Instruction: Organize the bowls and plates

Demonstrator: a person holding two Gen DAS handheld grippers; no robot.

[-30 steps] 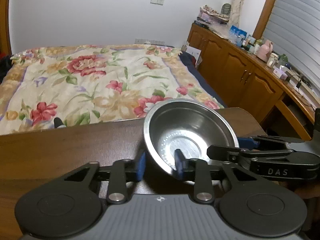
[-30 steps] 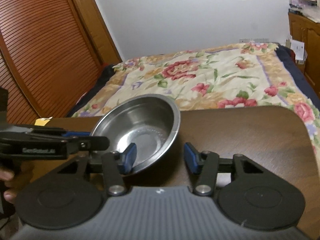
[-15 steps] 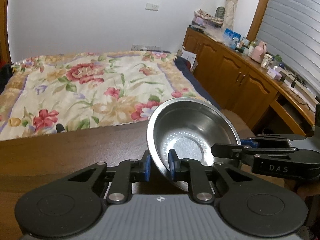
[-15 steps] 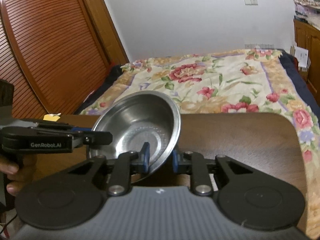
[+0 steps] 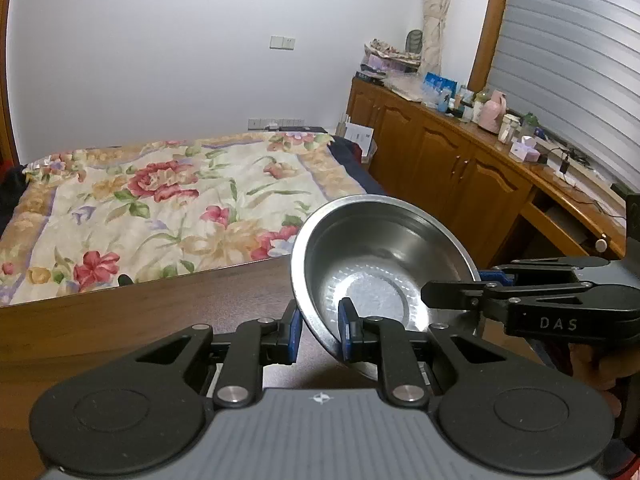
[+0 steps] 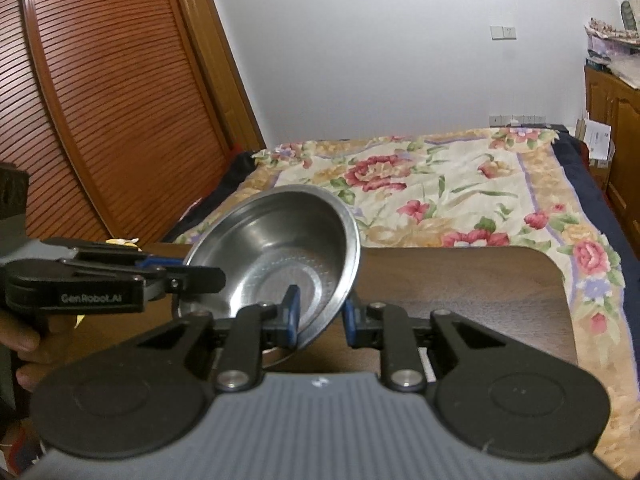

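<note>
A steel bowl [image 5: 380,256] hangs tilted above the dark wooden table [image 5: 160,312], held from two sides. My left gripper [image 5: 320,334] is shut on the bowl's near left rim, one blue pad inside and one outside. The right gripper [image 5: 476,282] reaches in from the right and clamps the opposite rim. In the right wrist view the same bowl [image 6: 272,248] leans left, with my right gripper [image 6: 320,318] shut on its right rim. The left gripper [image 6: 176,272] pinches the far left rim there. The bowl is empty.
Past the table's [image 6: 460,280] far edge lies a bed with a floral cover [image 5: 180,208]. Wooden cabinets [image 5: 460,168] with a cluttered top run along the right wall. Louvered wooden doors [image 6: 100,120] stand at the left. A hand [image 6: 24,344] holds the left gripper's handle.
Both grippers closed from open onto the bowl's rim. The bowl has risen off the table with them and sits higher and more tilted.
</note>
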